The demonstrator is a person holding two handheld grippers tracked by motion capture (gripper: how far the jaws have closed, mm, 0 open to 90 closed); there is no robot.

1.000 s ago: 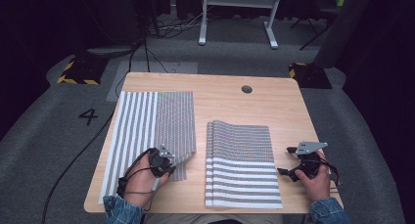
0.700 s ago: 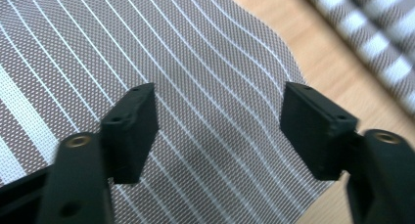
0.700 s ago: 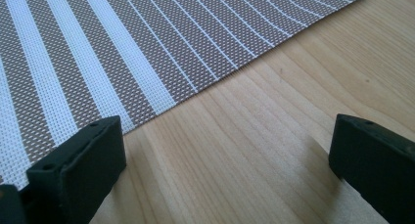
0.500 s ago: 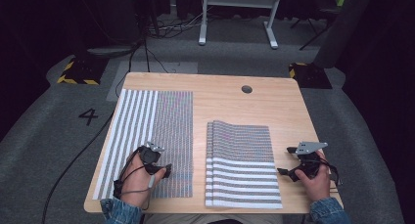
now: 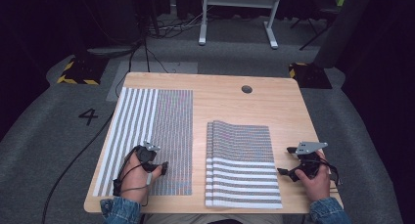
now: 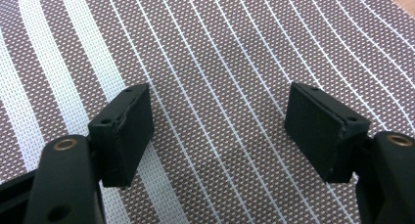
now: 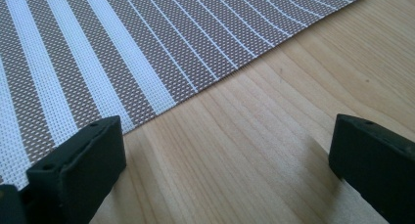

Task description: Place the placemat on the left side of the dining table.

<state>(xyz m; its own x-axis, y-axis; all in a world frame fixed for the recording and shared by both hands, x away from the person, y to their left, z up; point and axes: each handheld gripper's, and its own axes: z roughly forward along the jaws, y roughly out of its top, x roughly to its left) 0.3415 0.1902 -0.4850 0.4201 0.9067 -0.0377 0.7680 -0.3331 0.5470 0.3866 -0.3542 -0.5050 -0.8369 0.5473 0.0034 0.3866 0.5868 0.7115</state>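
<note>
Along the bench's left edge a striped woven mat (image 5: pixel 147 136) lies flat, the left tongs (image 5: pixel 157 168) spread apart over its near end. Beside the stacked striped mats (image 5: pixel 242 163), the right tongs (image 5: pixel 288 174) gape over bare wood; a careless pinch could drag several mats askew.

The worktop (image 5: pixel 274 106) is seen to be pale wood with a visible grain and a smooth, matt finish. Both striped placemats, the flat one (image 5: pixel 147 136) at left and the folded one (image 5: pixel 242 163) at centre right, are made of coarse woven mesh. Matt black plastic is shown on the left tool (image 6: pixel 220 131) and right tool (image 7: pixel 225 170). Grey carpet (image 5: pixel 58 150) is laid on the floor.
</note>
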